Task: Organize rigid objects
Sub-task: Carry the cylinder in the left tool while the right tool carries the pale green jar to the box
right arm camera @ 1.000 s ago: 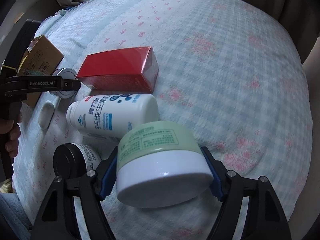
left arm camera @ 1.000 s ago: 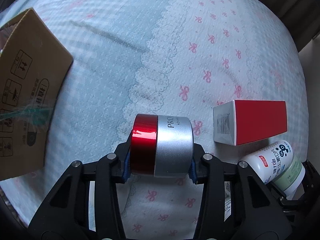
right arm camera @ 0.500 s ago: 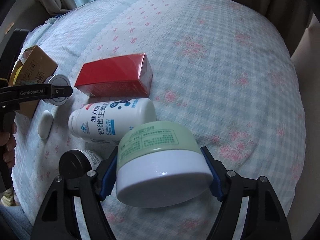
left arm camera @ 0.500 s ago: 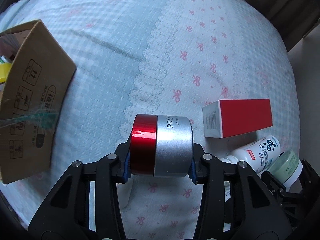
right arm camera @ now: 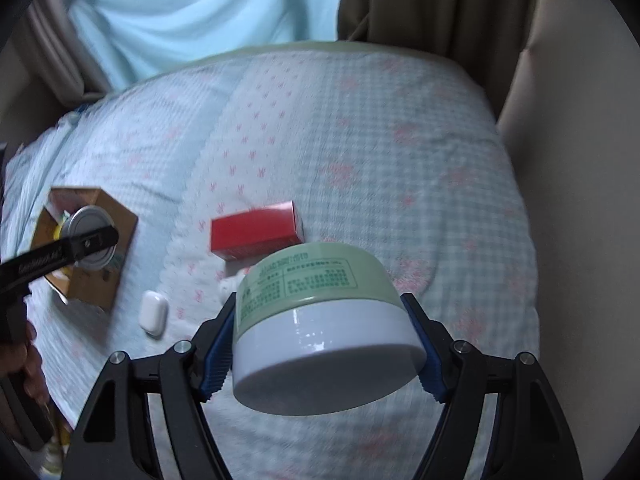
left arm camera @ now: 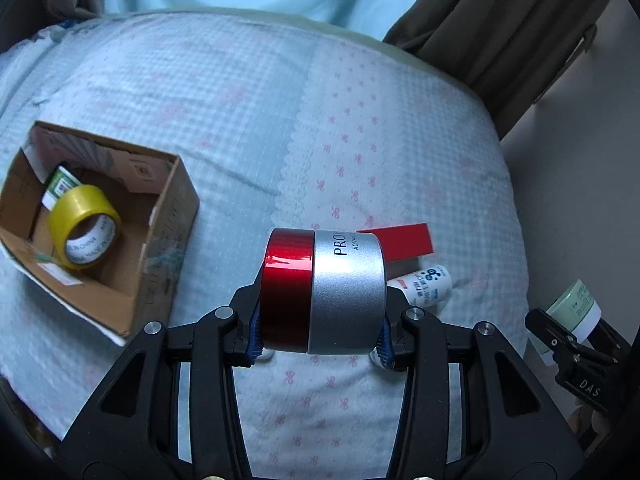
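My left gripper (left arm camera: 320,322) is shut on a red and silver jar (left arm camera: 324,292) and holds it high above the bed. In the right wrist view that jar (right arm camera: 90,236) hangs over the cardboard box (right arm camera: 104,276). My right gripper (right arm camera: 324,344) is shut on a green and white jar (right arm camera: 324,328), also lifted; it shows at the right edge of the left wrist view (left arm camera: 576,308). The open cardboard box (left arm camera: 160,240) lies at the left with a yellow tape roll (left arm camera: 82,226) inside.
A red carton (right arm camera: 256,230), a white bottle (left arm camera: 424,286) and a small white case (right arm camera: 153,313) lie on the bow-patterned bedspread (left arm camera: 360,140). Curtains (right arm camera: 420,0) hang behind the bed. A wall (left arm camera: 580,160) is at the right.
Both grippers have risen well above the bed with their jars. The box interior with the tape roll has come into view. The left jar has moved over the box.
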